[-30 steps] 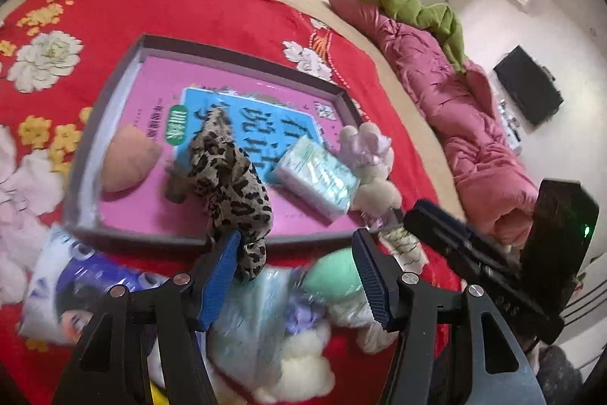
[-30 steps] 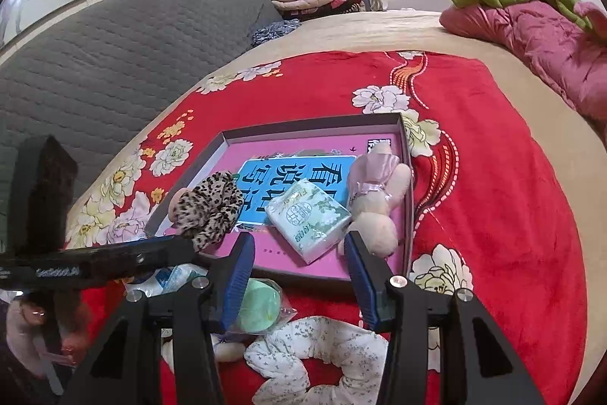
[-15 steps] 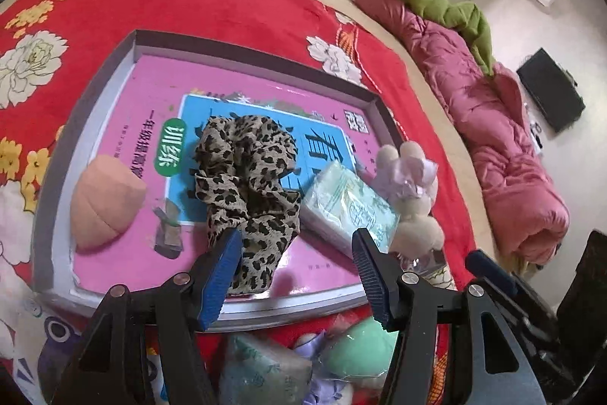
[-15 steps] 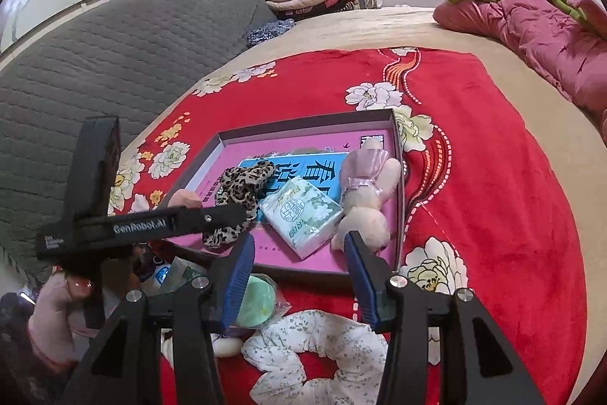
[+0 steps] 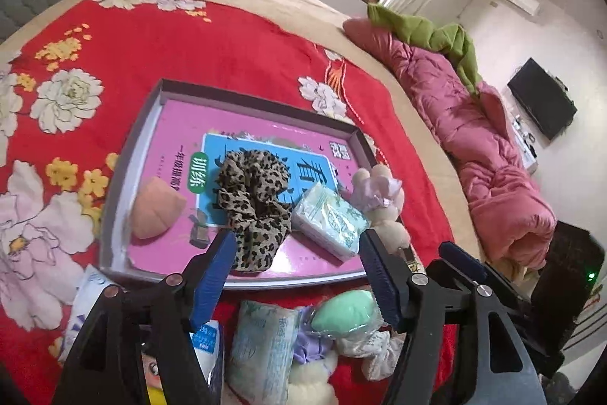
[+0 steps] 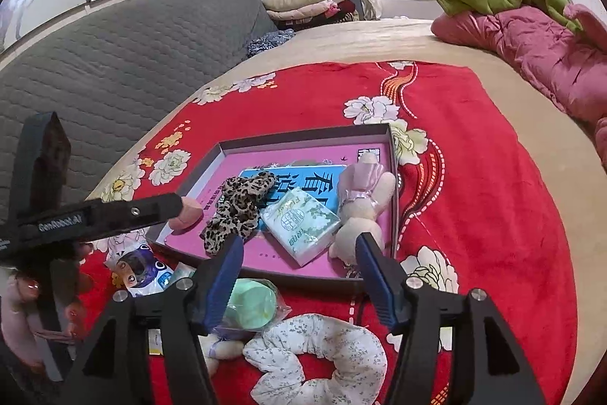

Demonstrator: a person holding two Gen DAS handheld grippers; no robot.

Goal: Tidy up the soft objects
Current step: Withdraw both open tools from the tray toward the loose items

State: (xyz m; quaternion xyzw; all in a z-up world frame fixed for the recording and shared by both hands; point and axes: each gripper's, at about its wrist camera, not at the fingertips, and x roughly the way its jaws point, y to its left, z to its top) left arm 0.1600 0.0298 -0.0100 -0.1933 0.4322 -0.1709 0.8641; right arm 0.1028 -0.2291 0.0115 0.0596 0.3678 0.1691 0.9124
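A grey-rimmed tray (image 5: 133,154) with a pink book in it lies on the red floral blanket. Inside lie a leopard scrunchie (image 5: 253,200), a peach sponge (image 5: 155,211), a tissue pack (image 5: 331,219) and a plush bunny (image 5: 384,211). My left gripper (image 5: 296,241) hovers over the tray's near rim, jaws opening, nothing between them. My right gripper (image 6: 299,245) hangs beside it, jaws also opening and empty. Below it lie a white floral scrunchie (image 6: 318,353) and a bagged green sponge (image 6: 248,304).
Outside the tray's near edge lie a second tissue pack (image 5: 261,340), a blue-and-white packet (image 5: 86,306) and small cream plush pieces (image 5: 309,380). A pink quilt (image 5: 478,147) runs along the bed's right side. A grey padded headboard (image 6: 114,63) stands left.
The leopard scrunchie was bunched at my left fingertips by the tray's near rim; it now lies flat inside the tray. The left gripper drew back and up. Both jaws widened.
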